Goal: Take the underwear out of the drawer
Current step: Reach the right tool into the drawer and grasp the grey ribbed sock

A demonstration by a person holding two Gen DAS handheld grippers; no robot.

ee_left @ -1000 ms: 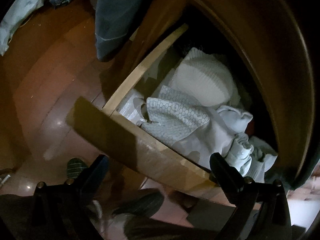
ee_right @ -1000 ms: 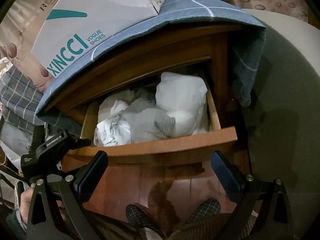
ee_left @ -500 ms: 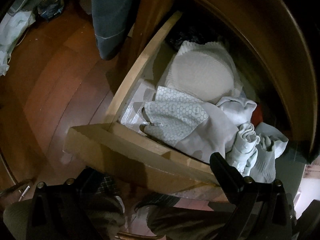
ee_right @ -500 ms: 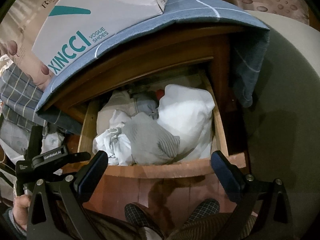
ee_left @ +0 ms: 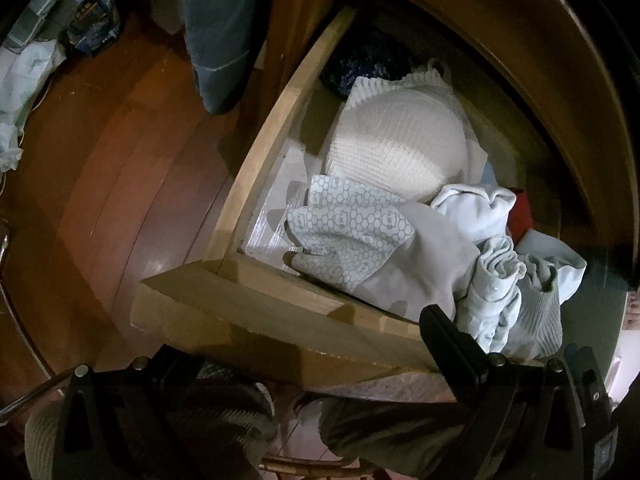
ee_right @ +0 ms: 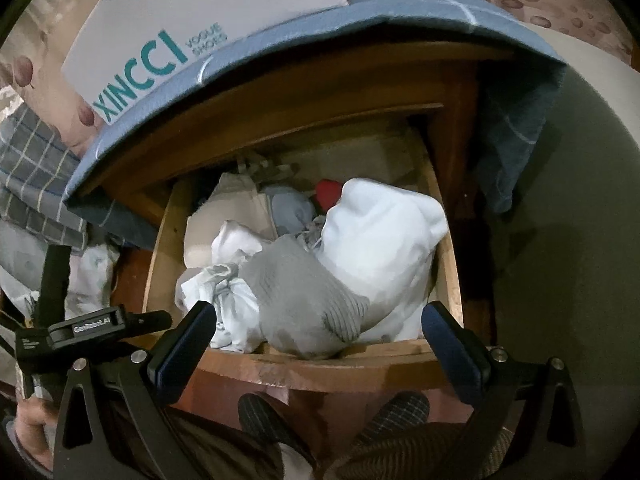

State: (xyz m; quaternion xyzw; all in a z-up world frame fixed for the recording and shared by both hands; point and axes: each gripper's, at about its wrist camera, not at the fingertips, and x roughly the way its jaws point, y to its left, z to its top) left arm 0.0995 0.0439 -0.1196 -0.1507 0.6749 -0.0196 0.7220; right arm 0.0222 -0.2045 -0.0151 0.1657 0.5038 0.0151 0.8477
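Observation:
The wooden drawer [ee_left: 256, 304] [ee_right: 344, 364] stands pulled out of a brown nightstand and is full of clothes. In the left wrist view I see a white ribbed bra [ee_left: 400, 148], a grey hexagon-print garment [ee_left: 352, 232] and bunched pale socks [ee_left: 508, 296]. In the right wrist view a grey knit garment [ee_right: 304, 304] and a white cloth [ee_right: 384, 240] lie at the front. My left gripper [ee_left: 308, 356] is open and empty, above the drawer's front board. My right gripper [ee_right: 320, 344] is open and empty, just before the drawer front, over the grey garment. The left gripper's body shows in the right wrist view [ee_right: 92, 324].
A blue cloth [ee_right: 360, 12] covers the nightstand top, with a white shoe box [ee_right: 192, 12] on it. A grey rounded seat or bed [ee_right: 568, 220] is at the right. The person's slippered feet [ee_right: 272, 420] stand on the brown wood floor [ee_left: 112, 152] below the drawer.
The drawer has slid further out, showing more of the clothes. Both grippers have come closer to it, still open.

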